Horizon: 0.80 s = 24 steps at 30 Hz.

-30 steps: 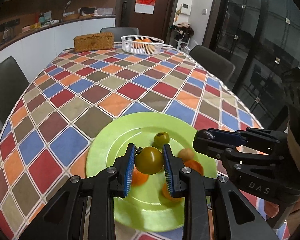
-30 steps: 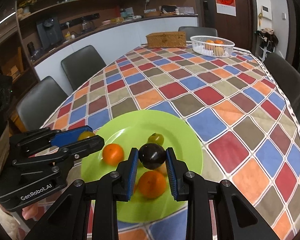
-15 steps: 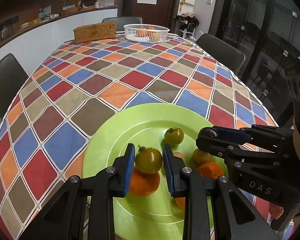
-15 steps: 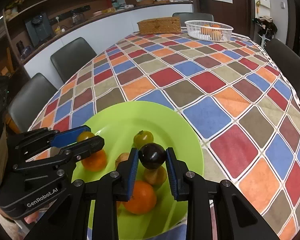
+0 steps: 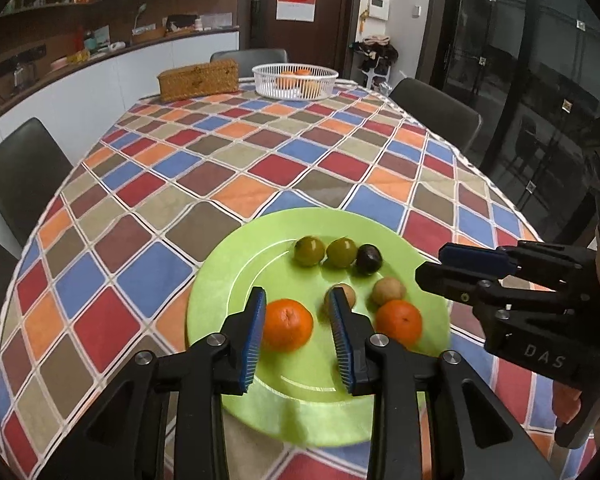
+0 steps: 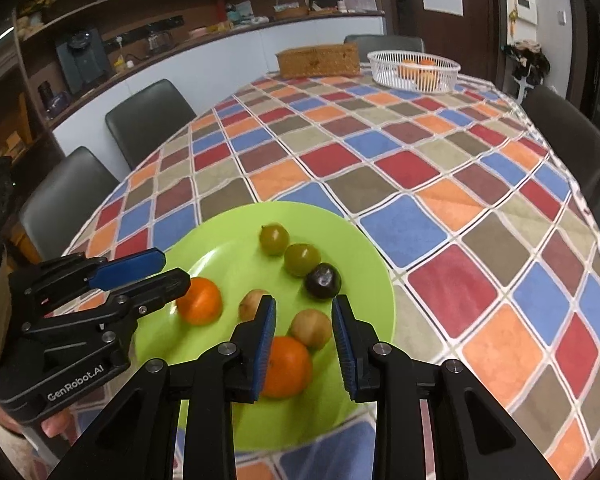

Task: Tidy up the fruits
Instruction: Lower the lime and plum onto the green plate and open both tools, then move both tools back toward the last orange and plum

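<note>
Jaws of the left gripper [image 5: 296, 324] stand apart, holding nothing, an orange [image 5: 287, 325] showing between them low in frame. Right gripper [image 6: 303, 330] jaws likewise gape, holding nothing. Two green fruits and a dark plum [image 6: 323, 281] line the green plate [image 5: 236, 264] at centre.

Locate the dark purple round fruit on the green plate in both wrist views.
Left wrist: the dark purple round fruit sits right of centre, at the right end of a row with two green fruits, beyond the open left gripper.
Right wrist: the same fruit sits near centre, just beyond the open right gripper.
Shared landmark: the white plastic basket at the table's far end.
</note>
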Each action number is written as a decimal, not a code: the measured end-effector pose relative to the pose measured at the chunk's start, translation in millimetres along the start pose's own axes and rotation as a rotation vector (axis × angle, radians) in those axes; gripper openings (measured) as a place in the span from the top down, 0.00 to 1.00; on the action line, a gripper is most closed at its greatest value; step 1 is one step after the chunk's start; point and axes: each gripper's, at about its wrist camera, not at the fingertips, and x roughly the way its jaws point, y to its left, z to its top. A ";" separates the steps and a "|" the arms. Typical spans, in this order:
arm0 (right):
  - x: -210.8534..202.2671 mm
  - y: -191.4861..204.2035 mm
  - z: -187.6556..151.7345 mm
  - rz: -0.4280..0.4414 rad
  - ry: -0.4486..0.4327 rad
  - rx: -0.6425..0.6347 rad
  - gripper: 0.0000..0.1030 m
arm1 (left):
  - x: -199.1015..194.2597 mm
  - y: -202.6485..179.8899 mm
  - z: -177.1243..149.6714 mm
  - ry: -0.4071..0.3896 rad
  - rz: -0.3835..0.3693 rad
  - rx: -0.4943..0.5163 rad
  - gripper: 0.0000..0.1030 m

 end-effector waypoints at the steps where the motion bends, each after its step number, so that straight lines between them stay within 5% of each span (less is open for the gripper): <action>1: -6.1 1.7 -0.9 0.002 -0.010 -0.006 0.70 | -6.6 -2.0 -1.2 -0.006 0.004 0.003 0.67; 24: -134.8 34.1 -65.3 -0.034 -0.157 -0.140 0.53 | -125.7 -64.0 -54.3 -0.160 0.004 0.114 0.44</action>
